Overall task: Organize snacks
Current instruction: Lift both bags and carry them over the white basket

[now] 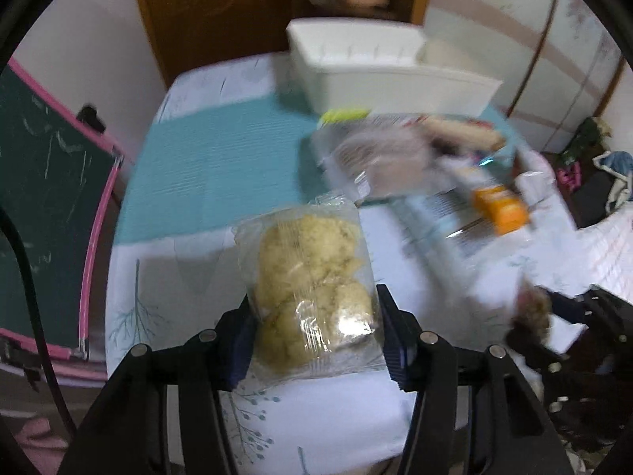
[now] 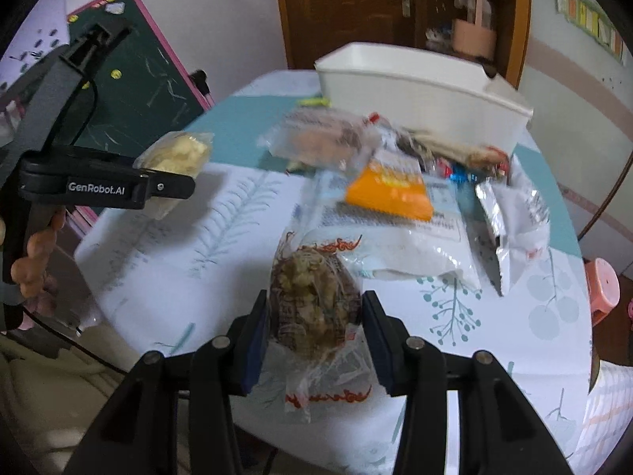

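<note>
A blurred snack pile (image 2: 395, 182) lies before the far white bin (image 2: 419, 95), while the left gripper (image 1: 312, 332) clamps a pale pastry (image 1: 308, 273) and the right gripper (image 2: 312, 328) a brown cake (image 2: 312, 297).

A heap of snack packets (image 2: 399, 182) lies on the tabletop (image 2: 221, 229), just in front of a bin (image 2: 419, 95) that stands at the far edge. The left claw (image 2: 166, 182) holds a pastry pack (image 1: 312, 273) above the tabletop, left of the heap; the right claw (image 2: 312, 340) holds a wrapped cake (image 2: 312, 297) before it.
</note>
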Demonstrator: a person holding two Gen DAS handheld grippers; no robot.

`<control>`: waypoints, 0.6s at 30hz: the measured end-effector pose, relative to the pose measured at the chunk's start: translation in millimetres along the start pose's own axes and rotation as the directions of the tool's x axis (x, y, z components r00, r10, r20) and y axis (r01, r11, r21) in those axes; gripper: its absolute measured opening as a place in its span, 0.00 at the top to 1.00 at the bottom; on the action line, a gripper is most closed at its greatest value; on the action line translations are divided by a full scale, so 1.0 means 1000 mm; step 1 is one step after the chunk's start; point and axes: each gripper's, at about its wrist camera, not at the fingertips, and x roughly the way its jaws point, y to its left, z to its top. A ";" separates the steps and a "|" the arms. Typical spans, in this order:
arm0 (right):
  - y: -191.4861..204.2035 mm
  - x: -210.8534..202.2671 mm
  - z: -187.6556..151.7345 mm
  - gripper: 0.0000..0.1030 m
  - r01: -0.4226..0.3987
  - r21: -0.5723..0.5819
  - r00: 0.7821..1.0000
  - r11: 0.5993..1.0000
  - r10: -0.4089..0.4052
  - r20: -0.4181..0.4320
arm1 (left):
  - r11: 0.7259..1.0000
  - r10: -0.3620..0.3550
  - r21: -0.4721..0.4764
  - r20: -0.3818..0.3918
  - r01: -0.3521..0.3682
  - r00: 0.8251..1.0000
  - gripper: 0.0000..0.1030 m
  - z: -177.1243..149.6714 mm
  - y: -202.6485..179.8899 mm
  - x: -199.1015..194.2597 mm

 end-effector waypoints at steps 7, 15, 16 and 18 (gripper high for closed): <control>0.005 -0.038 0.020 0.56 0.000 -0.010 0.995 1.000 0.001 0.104 | 0.995 -0.078 0.072 0.149 0.068 0.986 0.48 0.024 -0.029 -0.062; -0.022 -0.094 0.080 0.56 0.041 0.078 0.954 0.996 -0.062 0.292 | 0.984 -0.111 0.164 0.288 0.065 0.951 0.48 0.061 -0.062 -0.110; -0.027 -0.098 0.087 0.56 0.050 0.091 0.949 0.995 -0.075 0.306 | 0.983 -0.112 0.170 0.301 0.062 0.947 0.48 0.066 -0.063 -0.114; -0.036 -0.104 0.103 0.56 0.070 0.118 0.939 0.991 -0.105 0.326 | 0.982 -0.108 0.185 0.331 0.048 0.937 0.48 0.079 -0.069 -0.121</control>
